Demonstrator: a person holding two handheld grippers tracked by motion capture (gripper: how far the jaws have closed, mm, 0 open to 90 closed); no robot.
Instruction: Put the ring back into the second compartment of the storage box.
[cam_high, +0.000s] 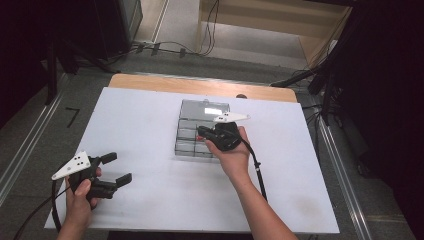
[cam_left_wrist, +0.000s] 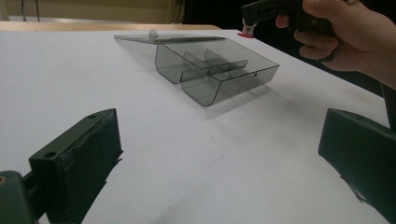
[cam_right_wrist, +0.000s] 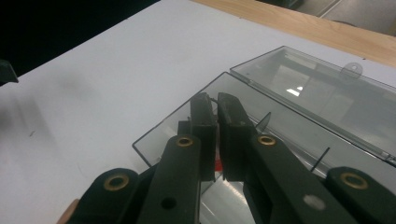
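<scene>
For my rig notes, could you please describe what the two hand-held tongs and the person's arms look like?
Both tongs, left and right, are black, each with two blocky flat jaws on arms pinned with brass-coloured rivets. Each carries a pale three-cornered plate dotted with dark spots, and a black cable trails from the body. The forearms are bare, with no sleeves in view.

Lab workspace, white-topped table (cam_high: 150, 125), floor cables (cam_high: 170, 47) (dark surroundings)

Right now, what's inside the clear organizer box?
The organizer box lies open, lid flat behind it. Its visible compartments look empty in the left gripper view. The right gripper holds a small red thing above it; the cells beneath it are covered.
</scene>
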